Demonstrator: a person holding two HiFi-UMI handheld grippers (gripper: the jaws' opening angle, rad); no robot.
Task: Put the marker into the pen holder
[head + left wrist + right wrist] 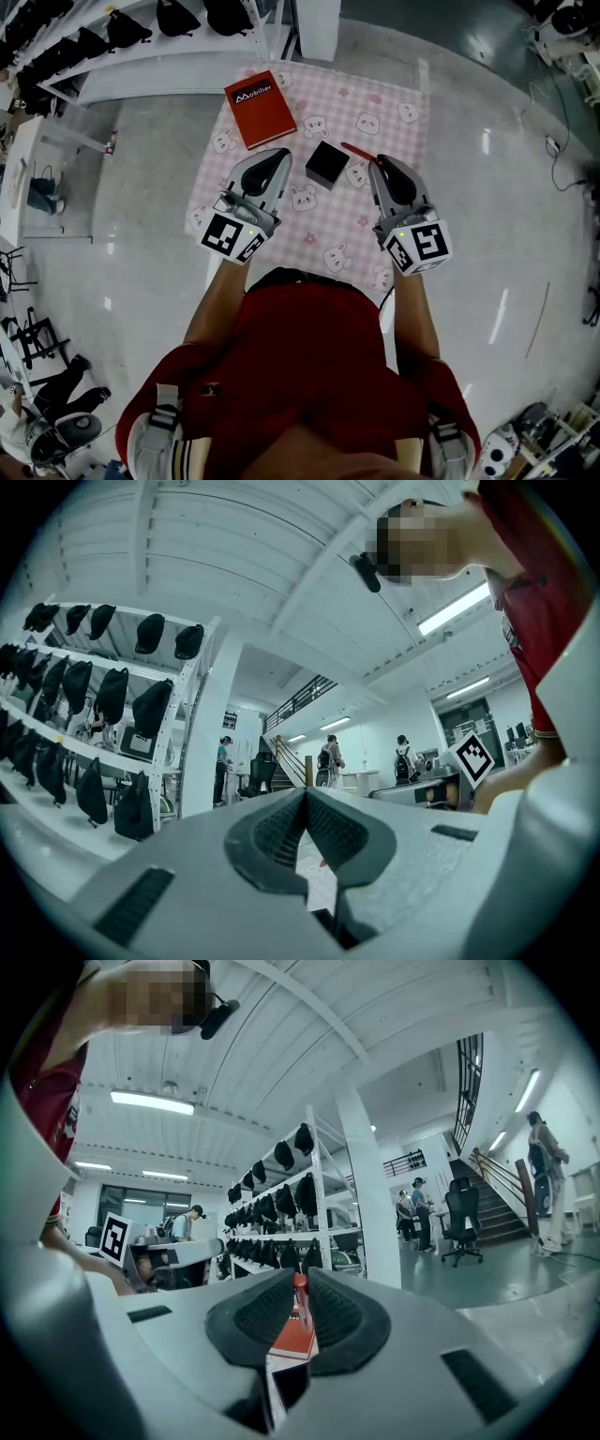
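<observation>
Cloth [323, 98], pen holder [326, 165] central, right gripper [375, 167] clamping marker [356, 150]

pen holder [326, 164] on cloth [398, 141], book [260, 109] behind left, marker [356, 151] just right

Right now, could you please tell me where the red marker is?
In the head view, the red marker sits right of centre, gripped in the right claw, just right of the black pen holder and above the pink checked cloth.
</observation>
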